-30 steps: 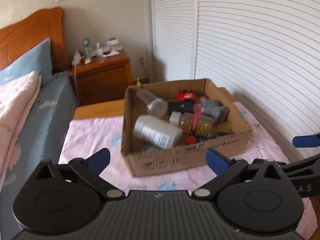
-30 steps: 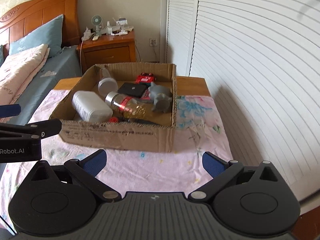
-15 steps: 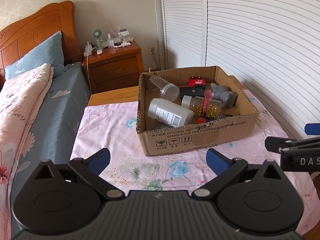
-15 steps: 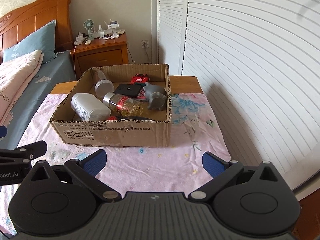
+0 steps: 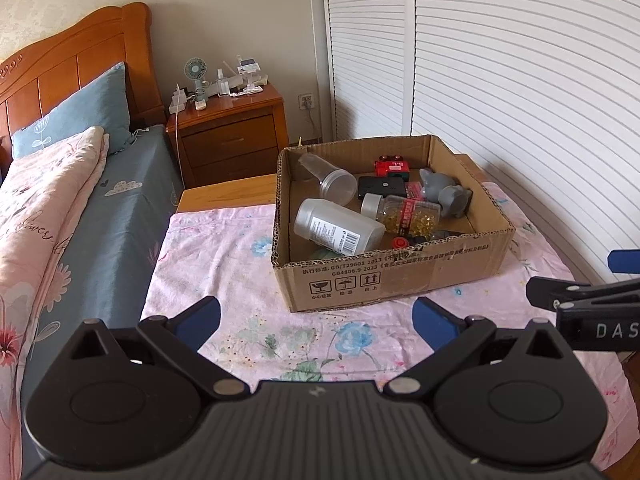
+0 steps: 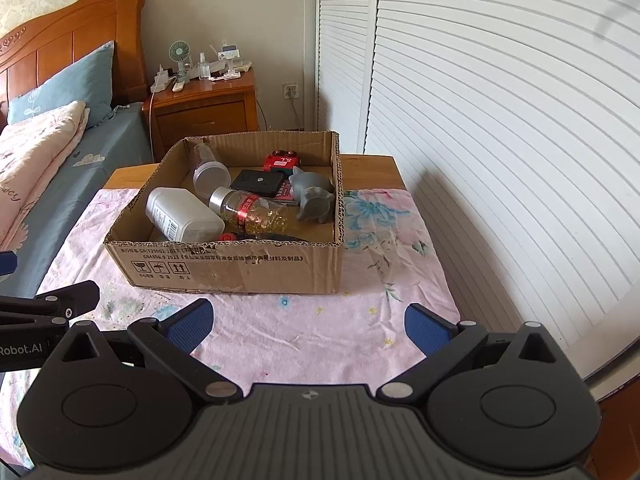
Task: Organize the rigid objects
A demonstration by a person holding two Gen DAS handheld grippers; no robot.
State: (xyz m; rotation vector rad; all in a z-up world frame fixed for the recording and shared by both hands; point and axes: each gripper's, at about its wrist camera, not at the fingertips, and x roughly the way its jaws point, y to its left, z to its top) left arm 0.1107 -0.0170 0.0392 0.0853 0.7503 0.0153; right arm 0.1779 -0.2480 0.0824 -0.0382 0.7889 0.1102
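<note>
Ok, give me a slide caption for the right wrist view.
Open right tongs hover before a cardboard box of bottles and toys on a floral-clothed table.

Brown cardboard box [image 5: 384, 276] on pink floral cloth [image 5: 224, 264].

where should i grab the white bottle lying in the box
Take the white bottle across its round body near the middle, coming from above. It lies on its side atop the pile in the cardboard box, so its top is clear, while the box wall and the capsule bottle crowd its sides. The left gripper, open, looks nearer.
</note>
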